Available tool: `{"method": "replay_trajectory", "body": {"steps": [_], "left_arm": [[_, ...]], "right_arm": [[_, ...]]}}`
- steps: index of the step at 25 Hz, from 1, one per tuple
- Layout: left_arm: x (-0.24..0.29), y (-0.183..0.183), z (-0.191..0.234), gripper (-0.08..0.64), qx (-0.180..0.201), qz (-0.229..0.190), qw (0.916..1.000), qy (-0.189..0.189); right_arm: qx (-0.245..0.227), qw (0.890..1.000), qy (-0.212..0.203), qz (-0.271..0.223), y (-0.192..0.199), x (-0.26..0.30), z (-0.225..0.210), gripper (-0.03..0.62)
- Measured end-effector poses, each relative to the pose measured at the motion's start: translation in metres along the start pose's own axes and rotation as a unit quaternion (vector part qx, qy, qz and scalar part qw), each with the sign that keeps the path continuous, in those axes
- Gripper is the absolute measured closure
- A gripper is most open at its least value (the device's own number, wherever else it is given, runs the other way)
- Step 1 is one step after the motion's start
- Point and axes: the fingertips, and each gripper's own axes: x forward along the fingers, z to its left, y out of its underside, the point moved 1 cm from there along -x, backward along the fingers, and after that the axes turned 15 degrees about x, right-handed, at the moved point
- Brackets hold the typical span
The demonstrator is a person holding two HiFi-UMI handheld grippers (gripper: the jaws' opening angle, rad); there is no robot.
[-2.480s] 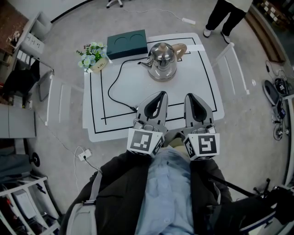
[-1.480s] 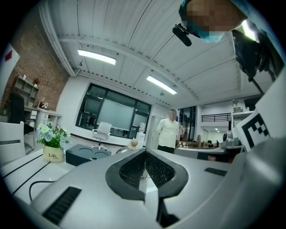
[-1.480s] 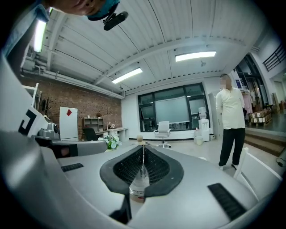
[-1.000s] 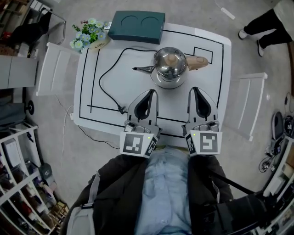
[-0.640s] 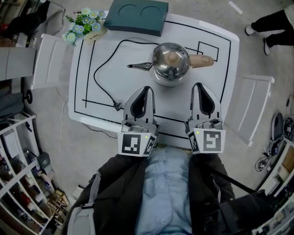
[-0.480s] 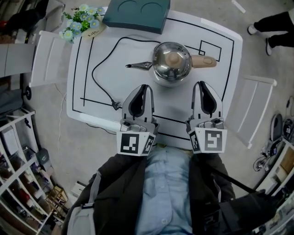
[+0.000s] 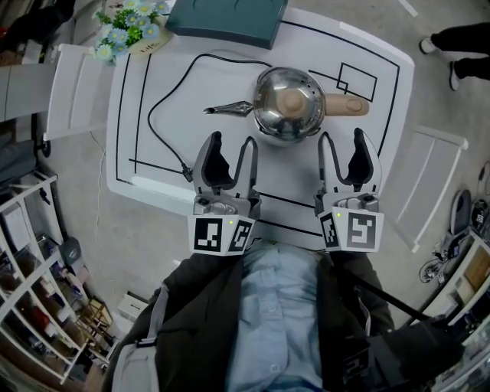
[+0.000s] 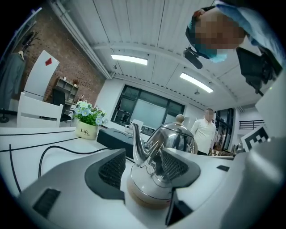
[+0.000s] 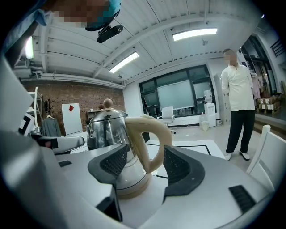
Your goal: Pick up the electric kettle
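The steel electric kettle [image 7: 289, 103] stands on the white table [image 7: 360, 180], its beige handle [image 7: 348, 105] to the right and its thin spout [image 7: 226, 109] to the left. My left gripper [image 7: 230, 149] hovers just in front of the spout side, its jaws opening with nothing between them. My right gripper [image 7: 342, 149] sits in front of the handle, its jaws also opening and empty. In the left gripper view the kettle [image 8: 167, 143] shows spout-first beyond the left gripper [image 8: 143, 167]. In the right gripper view the handle [image 9: 147, 138] rises just past the right gripper [image 9: 145, 163].
A black cord [image 7: 164, 99] loops over the table's left half. A dark green box [image 7: 226, 19] and a flower pot [image 7: 126, 27] sit at the far edge. White chairs [image 7: 73, 88] [image 7: 432, 184] flank the table. A person [image 9: 237, 103] stands to the right.
Both grippers went from shut to open. They have sunk a little toward the table and come nearer the kettle.
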Motion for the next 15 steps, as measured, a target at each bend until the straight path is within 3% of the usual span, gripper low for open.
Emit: {"method": "replay_trajectory", "body": {"steps": [15], "left_arm": [[0.013,-0.007,0.014,0.319,-0.011,-0.014,0.9998,-0.012]], "right_arm": [[0.004,1.0,0.023,-0.018,-0.008,0.008,-0.016,0.336]]}}
